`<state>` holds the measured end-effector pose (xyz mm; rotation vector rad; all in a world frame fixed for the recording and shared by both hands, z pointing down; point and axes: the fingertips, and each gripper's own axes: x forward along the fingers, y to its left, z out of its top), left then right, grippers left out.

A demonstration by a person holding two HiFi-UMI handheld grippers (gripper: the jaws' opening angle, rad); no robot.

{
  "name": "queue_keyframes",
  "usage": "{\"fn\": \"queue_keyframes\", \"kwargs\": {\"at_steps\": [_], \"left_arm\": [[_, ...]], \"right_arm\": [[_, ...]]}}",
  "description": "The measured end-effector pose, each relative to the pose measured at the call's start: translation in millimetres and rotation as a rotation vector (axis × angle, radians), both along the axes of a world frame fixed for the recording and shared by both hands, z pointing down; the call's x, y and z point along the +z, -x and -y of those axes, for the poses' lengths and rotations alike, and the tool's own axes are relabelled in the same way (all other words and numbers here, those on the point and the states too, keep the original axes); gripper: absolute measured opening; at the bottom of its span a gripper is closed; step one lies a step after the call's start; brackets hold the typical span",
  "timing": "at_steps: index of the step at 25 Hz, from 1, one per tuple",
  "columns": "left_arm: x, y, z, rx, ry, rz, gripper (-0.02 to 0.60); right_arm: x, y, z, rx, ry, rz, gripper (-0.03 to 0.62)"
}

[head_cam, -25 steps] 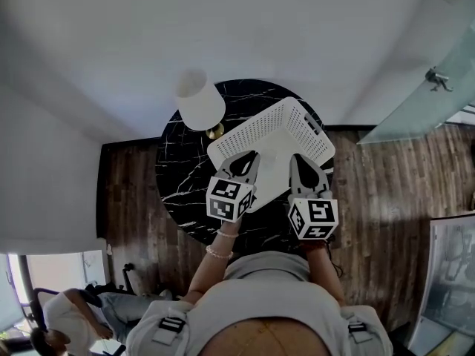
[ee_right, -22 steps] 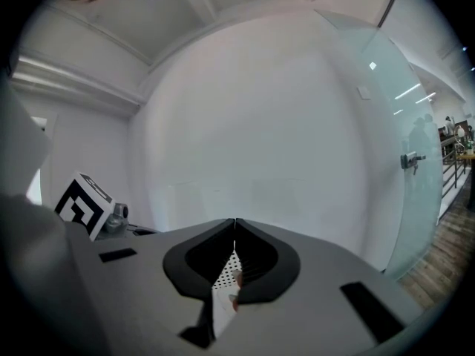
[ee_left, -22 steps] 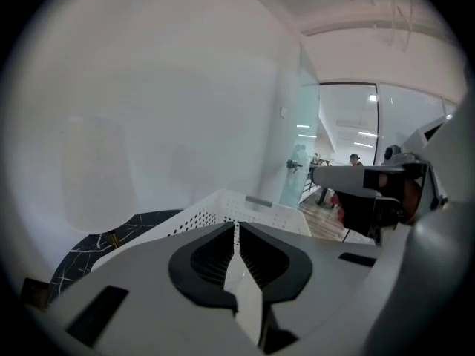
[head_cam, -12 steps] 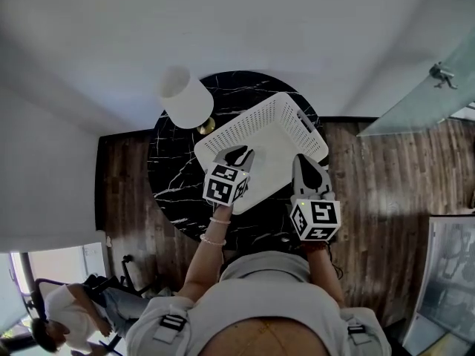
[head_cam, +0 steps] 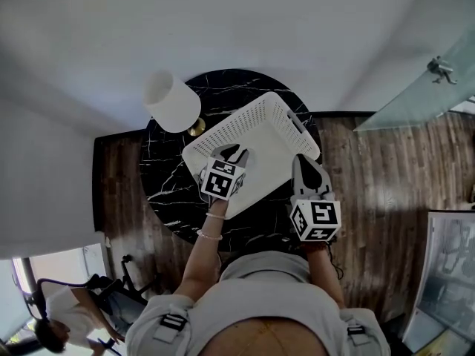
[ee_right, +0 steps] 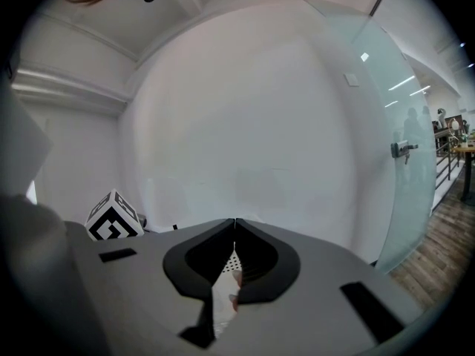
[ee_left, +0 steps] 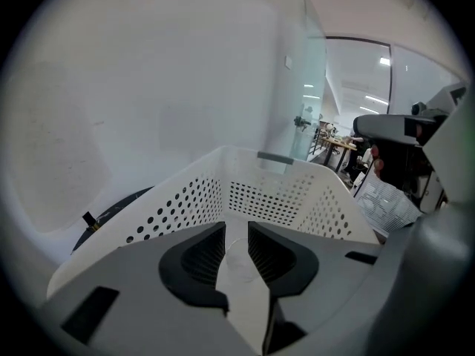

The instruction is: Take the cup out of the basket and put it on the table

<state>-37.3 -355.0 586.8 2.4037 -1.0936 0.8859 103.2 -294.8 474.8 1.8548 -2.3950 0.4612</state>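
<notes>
L: your left gripper (head_cam: 231, 153) mid-frame inside white basket (head_cam: 276, 112), jaws opening around faint clear cup (ee_left: 238, 256) on basket floor | R: your right gripper (head_cam: 301, 162) lower right, jaws pressed together

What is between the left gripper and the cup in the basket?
Nothing visible. The left gripper points into the white basket with its jaws opening. The faint clear cup shows on the basket floor right between them, and the perforated walls stand off to the sides.
</notes>
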Motion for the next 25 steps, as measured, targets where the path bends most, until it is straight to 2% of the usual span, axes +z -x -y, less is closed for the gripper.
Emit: {"fn": "queue_keyframes", "kwargs": {"at_steps": [3,11,17,25], "left_arm": [[10,-4,2,0.014,0.027,0.031,0.092],[48,-9,9,0.090,0.094,0.176,0.111],[67,-10,12,0.125,0.118,0.254,0.112],[89,-8,15,0.129,0.184,0.252,0.112]], "right_arm": [[2,-5,2,-0.001,0.007,0.000,0.011],[8,-12,14,-0.004,0.018,0.007,0.012],[12,-15,20,-0.006,0.027,0.011,0.012],[16,-19,24,0.000,0.038,0.013,0.012]]}}
